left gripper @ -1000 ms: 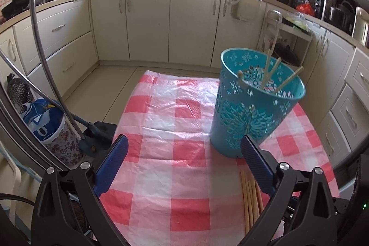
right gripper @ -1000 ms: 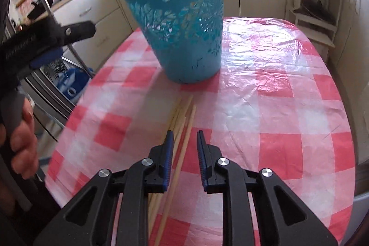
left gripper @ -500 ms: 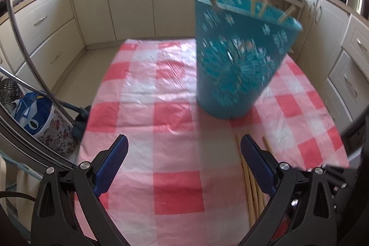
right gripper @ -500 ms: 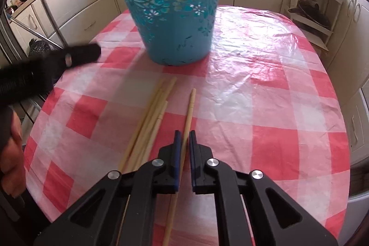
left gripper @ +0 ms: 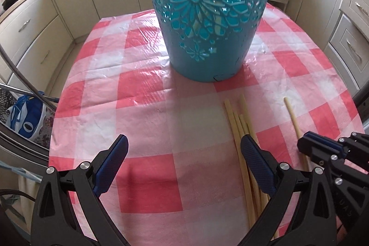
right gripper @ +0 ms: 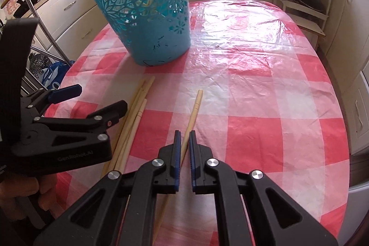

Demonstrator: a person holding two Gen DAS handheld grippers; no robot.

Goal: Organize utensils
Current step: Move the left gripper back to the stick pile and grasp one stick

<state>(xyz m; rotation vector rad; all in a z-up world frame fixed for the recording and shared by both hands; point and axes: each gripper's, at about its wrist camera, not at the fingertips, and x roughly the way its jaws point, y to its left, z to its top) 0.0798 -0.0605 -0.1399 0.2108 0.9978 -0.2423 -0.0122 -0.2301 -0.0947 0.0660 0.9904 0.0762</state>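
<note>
Wooden chopstick [right gripper: 193, 112] pinched in right gripper [right gripper: 183, 134], hidden from left view.

So over that last second the right gripper [right gripper: 183, 137] went from jaws a bit apart to clamped right down on the lone chopstick [right gripper: 193, 111], which used to lie against the bundle of chopsticks [right gripper: 136, 107] and now sits apart from it, off toward 3 o'clock. The left gripper [left gripper: 183, 146] dropped low and tipped down: the teal basket [left gripper: 207, 15] used to show its rim and the sticks inside, now it fills 12 o'clock with the rim cut off. Its right finger [left gripper: 253, 153] now sits over the bundle.
</note>
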